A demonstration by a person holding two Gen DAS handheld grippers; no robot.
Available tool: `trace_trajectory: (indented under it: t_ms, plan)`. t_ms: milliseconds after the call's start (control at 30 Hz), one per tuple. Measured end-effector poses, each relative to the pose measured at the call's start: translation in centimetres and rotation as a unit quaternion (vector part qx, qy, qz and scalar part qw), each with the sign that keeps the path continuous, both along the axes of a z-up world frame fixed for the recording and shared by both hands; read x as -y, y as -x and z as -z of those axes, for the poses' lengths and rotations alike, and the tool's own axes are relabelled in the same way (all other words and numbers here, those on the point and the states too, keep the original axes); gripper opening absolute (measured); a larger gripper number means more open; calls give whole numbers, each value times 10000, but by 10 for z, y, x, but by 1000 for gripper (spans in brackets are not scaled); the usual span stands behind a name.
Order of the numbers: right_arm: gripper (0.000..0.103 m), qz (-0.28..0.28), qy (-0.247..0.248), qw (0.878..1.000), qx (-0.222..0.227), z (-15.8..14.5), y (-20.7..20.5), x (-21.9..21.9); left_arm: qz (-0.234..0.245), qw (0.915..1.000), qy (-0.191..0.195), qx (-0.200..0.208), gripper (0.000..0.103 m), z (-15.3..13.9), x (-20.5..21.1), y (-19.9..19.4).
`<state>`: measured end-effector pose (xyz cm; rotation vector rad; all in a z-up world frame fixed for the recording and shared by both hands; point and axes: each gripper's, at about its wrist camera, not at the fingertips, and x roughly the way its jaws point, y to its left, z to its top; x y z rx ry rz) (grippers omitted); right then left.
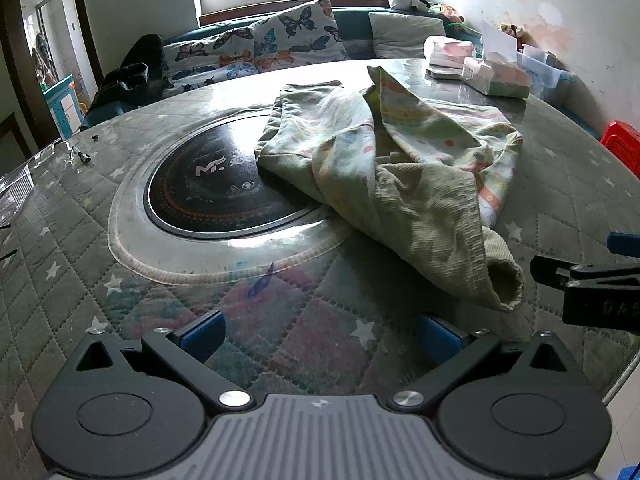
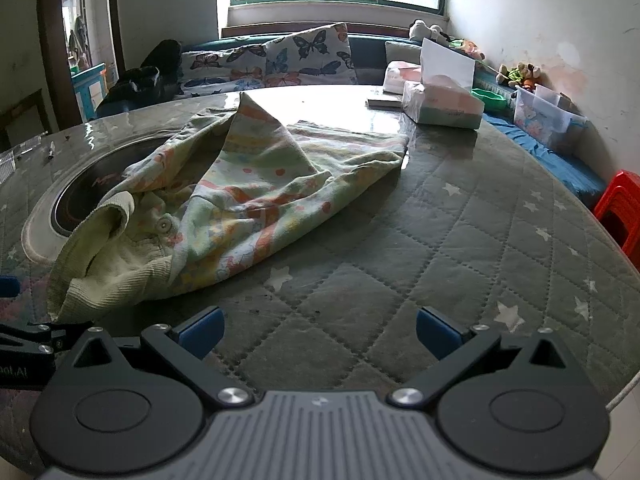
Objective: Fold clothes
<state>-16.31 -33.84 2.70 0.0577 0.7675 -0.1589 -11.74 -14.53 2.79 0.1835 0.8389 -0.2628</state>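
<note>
The garment point(image 1: 384, 160) lay crumpled mid-tabletop point(image 2: 480, 240), seemingly unfolded; left gripper point(image 1: 320, 340) and right gripper point(image 2: 320, 332) hovered at the near edge, jaws spread, empty; next, spreading it flat

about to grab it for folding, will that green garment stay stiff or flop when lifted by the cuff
The garment will probably flop: it already lies crumpled in soft folds. It looks light, thin knit. The ribbed cuff seems thicker, so likely a firmer grip point. Part rests on the glossy cooktop, where it may slide.
</note>
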Motion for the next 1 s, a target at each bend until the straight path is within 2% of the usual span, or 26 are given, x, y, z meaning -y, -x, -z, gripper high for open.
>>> trace_trajectory:
  t_ms: [1000]
  plan:
    - [103,-114,8,9999,-93,-1,-25,0,-117,9999,-71,-22,103,-9,-7,-25]
